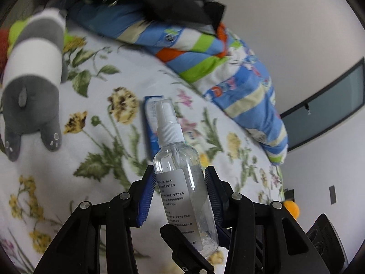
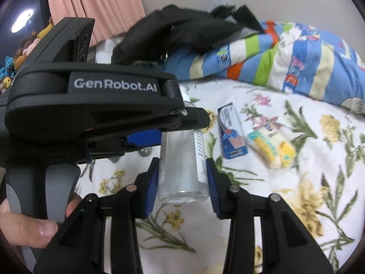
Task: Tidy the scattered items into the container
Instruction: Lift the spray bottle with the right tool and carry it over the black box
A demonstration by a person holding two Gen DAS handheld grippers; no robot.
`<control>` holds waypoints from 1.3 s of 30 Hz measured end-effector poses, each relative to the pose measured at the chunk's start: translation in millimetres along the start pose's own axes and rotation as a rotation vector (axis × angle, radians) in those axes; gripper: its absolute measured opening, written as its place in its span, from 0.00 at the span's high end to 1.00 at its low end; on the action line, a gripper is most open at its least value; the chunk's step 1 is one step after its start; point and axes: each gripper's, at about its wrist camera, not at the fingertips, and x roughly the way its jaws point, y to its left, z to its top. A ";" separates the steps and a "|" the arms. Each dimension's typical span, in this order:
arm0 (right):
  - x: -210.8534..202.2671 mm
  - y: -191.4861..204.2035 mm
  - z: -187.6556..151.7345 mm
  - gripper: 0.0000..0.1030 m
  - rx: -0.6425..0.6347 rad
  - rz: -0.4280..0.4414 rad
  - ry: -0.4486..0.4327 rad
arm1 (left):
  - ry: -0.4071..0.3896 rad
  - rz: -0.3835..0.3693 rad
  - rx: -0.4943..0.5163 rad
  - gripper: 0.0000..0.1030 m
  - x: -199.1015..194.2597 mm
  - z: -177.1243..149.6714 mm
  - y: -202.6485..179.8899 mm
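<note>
Clear plastic catches the eye straight away: the spray bottle (image 1: 182, 178) stands centre frame in the left wrist view, white nozzle up, tilted a little, with the left gripper (image 1: 180, 173) closed on its body, blue pads pressing both sides. Over in the right wrist view, the same bottle (image 2: 182, 166) sits between the fingers of the right gripper (image 2: 182, 169), and those pads touch or very nearly touch its sides, so I cannot tell whether this one truly grips. The left gripper (image 2: 146, 137) crosses in from the left of that frame, clamped higher up the bottle. Behind, at centre right, a blue box (image 2: 231, 132) lies on the flowered bedsheet (image 2: 296, 182), with a yellow packet (image 2: 271, 148) just beside it. A striped quilt (image 2: 273, 61) is piled along the top, black clothing (image 2: 182, 32) on it. Upper left in the left view, a grey and white plush toy (image 1: 34, 75) lies on the sheet.
</note>
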 end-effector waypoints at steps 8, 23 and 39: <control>-81.3 -14.5 -4.9 0.61 0.025 -0.051 -0.073 | 0.000 -0.039 0.084 0.57 -30.4 -26.9 -76.6; -205.4 -68.6 -43.8 0.61 0.101 -0.161 -0.148 | 0.062 -0.102 0.220 0.57 -31.3 -99.4 -198.8; -313.8 -189.0 -121.6 0.61 0.261 -0.355 -0.162 | 0.243 -0.201 0.363 0.57 44.7 -213.5 -337.3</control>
